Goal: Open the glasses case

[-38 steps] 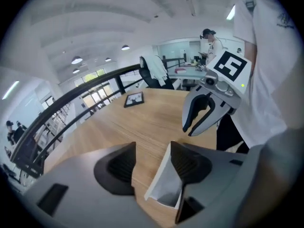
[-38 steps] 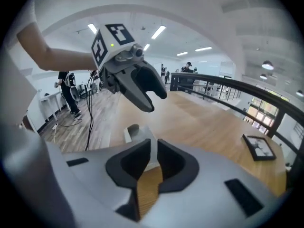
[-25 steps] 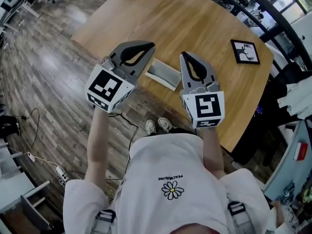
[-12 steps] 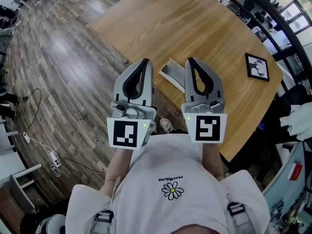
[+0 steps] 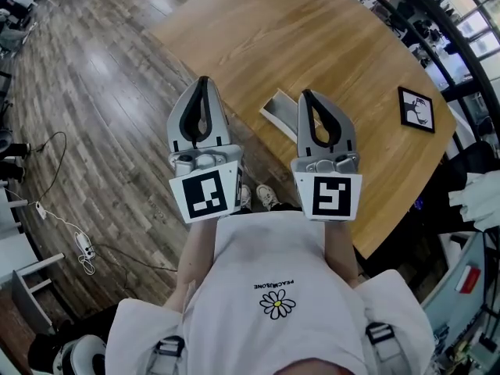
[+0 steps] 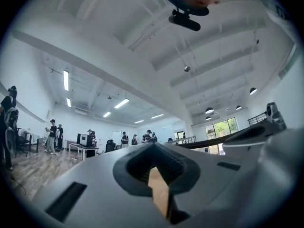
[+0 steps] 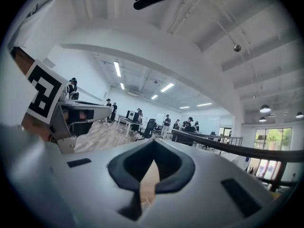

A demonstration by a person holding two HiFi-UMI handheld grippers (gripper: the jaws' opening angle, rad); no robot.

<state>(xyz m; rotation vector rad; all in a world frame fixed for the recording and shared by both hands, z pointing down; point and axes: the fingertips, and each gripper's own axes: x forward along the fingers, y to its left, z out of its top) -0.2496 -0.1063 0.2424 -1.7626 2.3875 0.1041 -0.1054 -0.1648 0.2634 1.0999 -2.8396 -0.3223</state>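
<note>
- Left gripper: jaws are seen pressed together at the tips in the left gripper view; nothing is held between them.
- Right gripper: jaws are likewise brought together in the right gripper view, and nothing is gripped. Only a sliver of wood colour is seen through the opening behind the tips.
- Both grippers are held side by side, close in front of the person's chest, and pointed out across the room rather than down. Ceiling, lights and distant people are shown in both gripper views.
- Glasses case: pale and oblong, laid flat on the wooden table close to its near edge.
- Its long axis is run from upper left to lower right in the head view, roughly along that edge. Its right end is covered by the right gripper's body.
- In the head view the case is placed between the two sets of jaws, nearer the right one and a little nearer the person than the tips. It is touched by neither gripper. Whether the lid is shut cannot be told.
- Farther out, a small black-framed picture is noted well apart on the table's right side.
- Plank floor is seen left of the table.
</note>
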